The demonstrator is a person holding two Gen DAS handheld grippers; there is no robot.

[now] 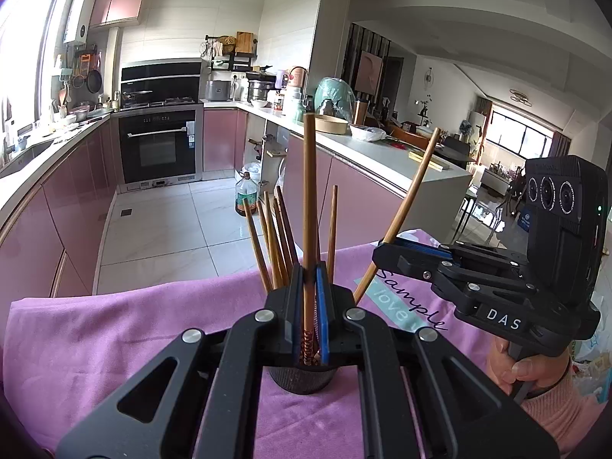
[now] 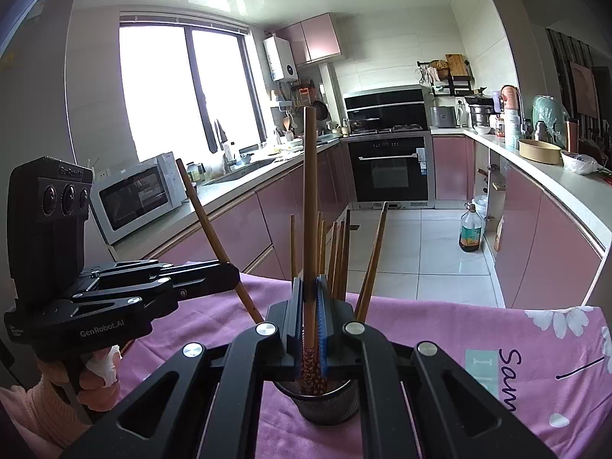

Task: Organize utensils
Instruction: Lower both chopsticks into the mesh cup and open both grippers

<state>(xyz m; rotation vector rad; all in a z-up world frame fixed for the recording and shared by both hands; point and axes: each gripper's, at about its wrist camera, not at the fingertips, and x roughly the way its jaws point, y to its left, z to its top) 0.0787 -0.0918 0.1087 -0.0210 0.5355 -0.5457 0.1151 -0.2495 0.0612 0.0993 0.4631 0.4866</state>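
A black mesh holder (image 1: 302, 380) (image 2: 325, 405) stands on a pink cloth (image 1: 114, 336) (image 2: 459, 329), with several wooden chopsticks (image 1: 275, 237) (image 2: 336, 252) upright in it. My left gripper (image 1: 308, 271) (image 2: 235, 271) is shut on one chopstick (image 1: 308, 191) (image 2: 206, 222), whose patterned tip hangs just over the holder's mouth. My right gripper (image 2: 310, 283) (image 1: 378, 252) is shut on another chopstick (image 2: 310, 191) (image 1: 401, 210), its patterned tip reaching into the holder. The two grippers close in on the holder from opposite sides. A hand holds each gripper's handle.
The cloth's far edge drops to a tiled kitchen floor. An oil bottle (image 1: 246, 195) (image 2: 469, 229) stands on the floor by pink cabinets. A microwave (image 2: 137, 199) sits on the left counter; a cluttered counter (image 1: 382, 153) runs along the right.
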